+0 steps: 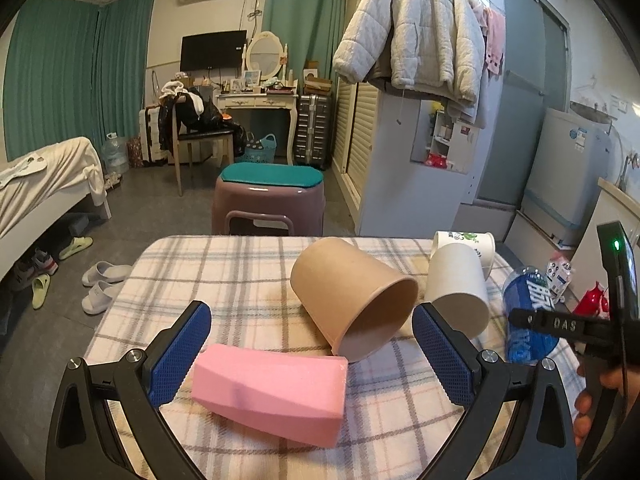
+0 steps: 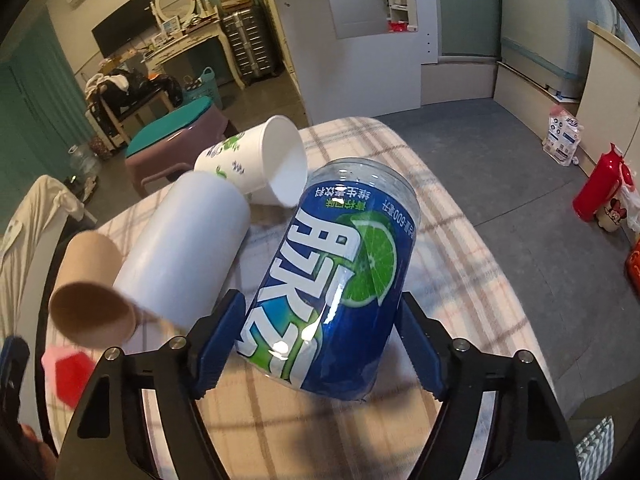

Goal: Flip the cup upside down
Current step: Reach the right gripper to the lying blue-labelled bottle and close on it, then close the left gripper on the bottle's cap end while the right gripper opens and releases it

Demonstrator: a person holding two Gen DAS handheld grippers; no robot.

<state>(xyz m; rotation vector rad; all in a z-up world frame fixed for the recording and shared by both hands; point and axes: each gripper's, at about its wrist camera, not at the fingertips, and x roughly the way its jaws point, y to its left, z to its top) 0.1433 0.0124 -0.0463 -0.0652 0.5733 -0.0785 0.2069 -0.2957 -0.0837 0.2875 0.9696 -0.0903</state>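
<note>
Right gripper (image 2: pixel 320 340) clamped on the blue-labelled clear plastic cup cut from a drink bottle (image 2: pixel 336 276); held tilted above the plaid-clothed table (image 2: pixel 460 280), pads on both side walls near 1 end; likely light, thin wall that flexes, glossy label so slippery; squeeze gently mid-wall, not at the rim. Left gripper (image 1: pixel 312 360) spread wide, empty, over the pink foam block (image 1: pixel 272 392). Brown paper cup (image 1: pixel 352 296) on its side; tall white paper cup (image 1: pixel 460 288) and printed white paper cup (image 1: pixel 468 242) beside it.

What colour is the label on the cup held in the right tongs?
Blue, with white lettering and a green lime slice; the cup shows best in the right wrist view.
</note>
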